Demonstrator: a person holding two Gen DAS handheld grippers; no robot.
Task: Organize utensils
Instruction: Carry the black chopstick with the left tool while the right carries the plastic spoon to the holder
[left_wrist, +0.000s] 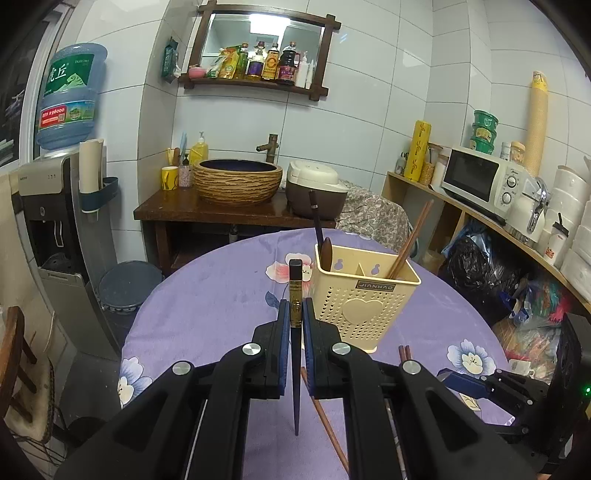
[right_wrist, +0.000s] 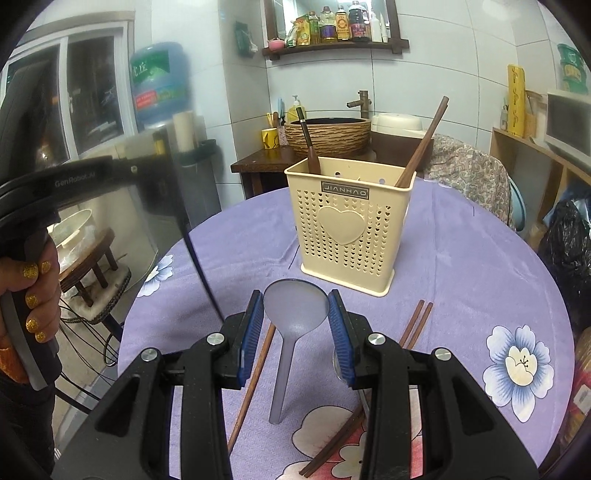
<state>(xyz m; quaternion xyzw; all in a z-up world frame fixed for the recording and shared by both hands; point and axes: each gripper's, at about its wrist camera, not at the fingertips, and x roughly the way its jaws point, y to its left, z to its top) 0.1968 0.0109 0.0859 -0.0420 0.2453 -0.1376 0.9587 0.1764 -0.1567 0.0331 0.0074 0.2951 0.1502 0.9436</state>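
In the left wrist view, the left gripper (left_wrist: 295, 314) stood pressed together on a dark, slender chopstick with a gold-patterned band near its blunt top (left_wrist: 295, 291), pinched just below that band so that the pointed end hung down between the jaws, clear of the lilac flowered tablecloth (left_wrist: 207, 302). The cream perforated plastic utensil caddy with a raised heart on its front (left_wrist: 364, 299) sat just to the right and beyond, already holding a dark brown-handled utensil (left_wrist: 320, 236) in its left compartment and a pair of reddish-brown wooden chopsticks (left_wrist: 410, 240) in its right. To seat this one well, I judged the point should be carried above the rim before lowering, since the short grip near the top left the long tip free to swing and catch the wall. In the right wrist view, the right gripper (right_wrist: 295, 317) pinched the bowl of a translucent grey plastic spoon (right_wrist: 295, 306) across its width, handle hanging down, with the caddy directly ahead. More wooden chopsticks (right_wrist: 415, 325) lay loose on the cloth to either side. A hand with gold-glittered nails (right_wrist: 35, 295) held the left tool at the picture's left edge. The spoon probably needed tipping handle-first into an open compartment, and the two tools were best brought in one after the other to avoid crowding.
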